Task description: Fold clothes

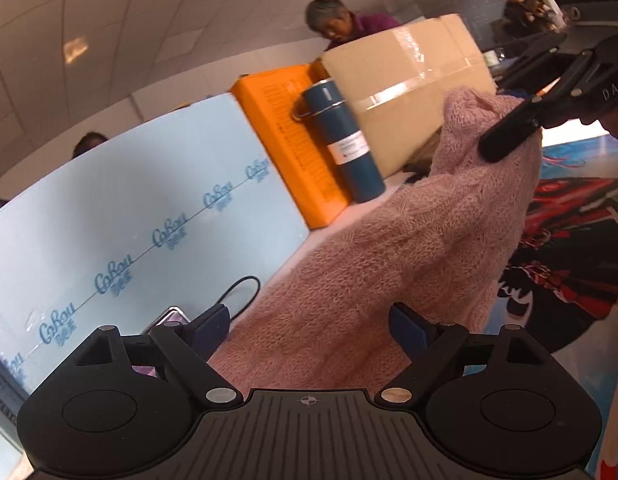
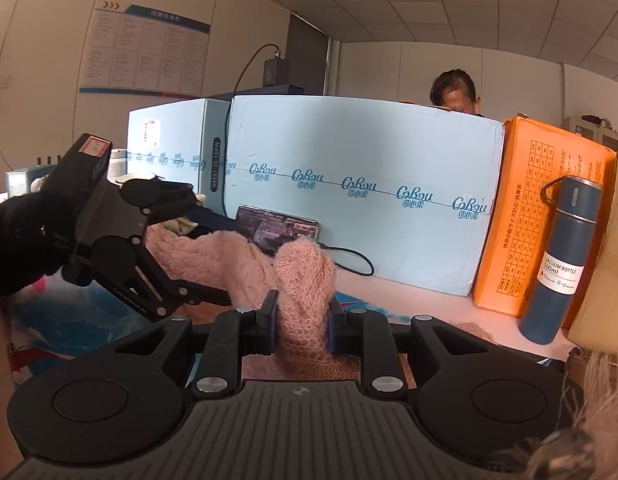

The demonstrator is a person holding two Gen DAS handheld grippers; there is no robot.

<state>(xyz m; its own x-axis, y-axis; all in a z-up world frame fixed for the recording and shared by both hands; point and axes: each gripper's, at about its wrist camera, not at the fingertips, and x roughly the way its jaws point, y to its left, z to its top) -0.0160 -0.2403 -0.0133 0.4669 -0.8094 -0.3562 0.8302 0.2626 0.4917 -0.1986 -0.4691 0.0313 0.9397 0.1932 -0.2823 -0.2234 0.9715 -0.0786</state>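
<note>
Along the back of the work surface, from 9 to 3 o'clock in your right wrist view, stand a pale blue carton printed with a repeated blue logo, an orange box covered in a printed size chart, and a plain brown cardboard box at the far right edge. A dark blue vacuum bottle, smooth and cylindrical with a wire loop handle, stands upright just in front of the orange box. A phone leans against the blue carton, with a black cable looping from it across the surface.

The pink knitted sweater is loose, fuzzy, open-stitch wool. It lies heaped on the table's brightly printed cover, between your two grippers and in front of the phone.

Your right gripper points level toward the blue carton, its fingers closed narrowly on a bunched fold of the sweater that rises between them toward 12 o'clock. In the left wrist view the same gripper enters from 2 o'clock, lifting the wool into a peak.

Your left gripper holds its blue-padded fingers wide apart, with the sweater spread between and ahead of them; they do not pinch it. In the right wrist view it reaches in from 9 o'clock, held by a black-gloved hand, with one finger above the knit and one below.
</note>
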